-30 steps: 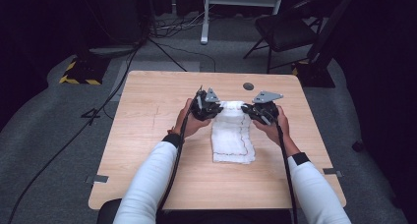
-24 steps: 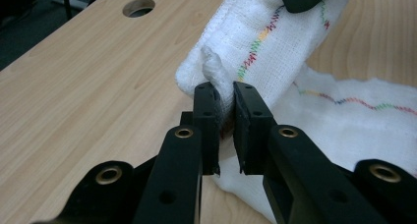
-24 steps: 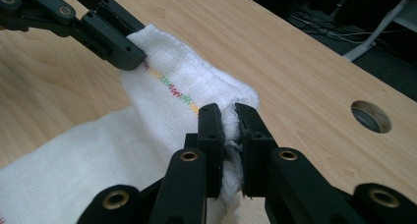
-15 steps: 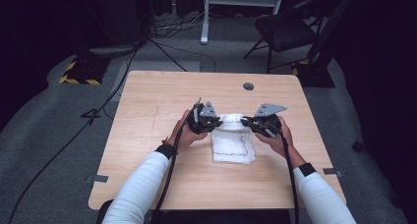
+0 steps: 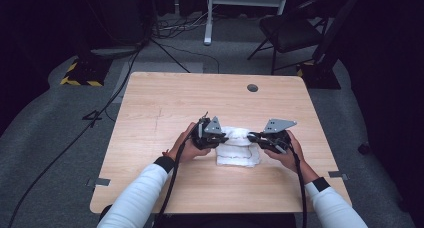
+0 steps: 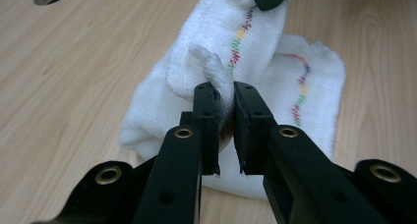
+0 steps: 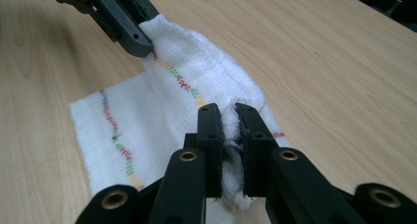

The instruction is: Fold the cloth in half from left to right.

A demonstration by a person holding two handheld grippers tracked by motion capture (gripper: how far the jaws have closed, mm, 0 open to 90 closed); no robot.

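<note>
Both hands have drawn nearer the frame's bottom; left gripper (image 5: pixel 216 137) and right gripper (image 5: pixel 257 137) each pinch a far corner of the soft, limp white cloth (image 5: pixel 239 153), frame centre.

— What sort of place is this looking like to you?

— A recording studio or lab. The surroundings are lying in darkness while only the wooden worktop (image 5: pixel 165 103) is sitting lit, on grey carpet (image 5: pixel 55 138).

— Anything else pointing that way?

— Cables (image 5: pixel 177 28) are trailing across the floor, a stand base with yellow-black hazard striping (image 5: pixel 77 80) is sitting at the left, and a folding chair (image 5: pixel 285 30) is standing behind, beside a white frame leg (image 5: pixel 206 18).

— Not a home, then.

— Nothing is suggesting one.
</note>
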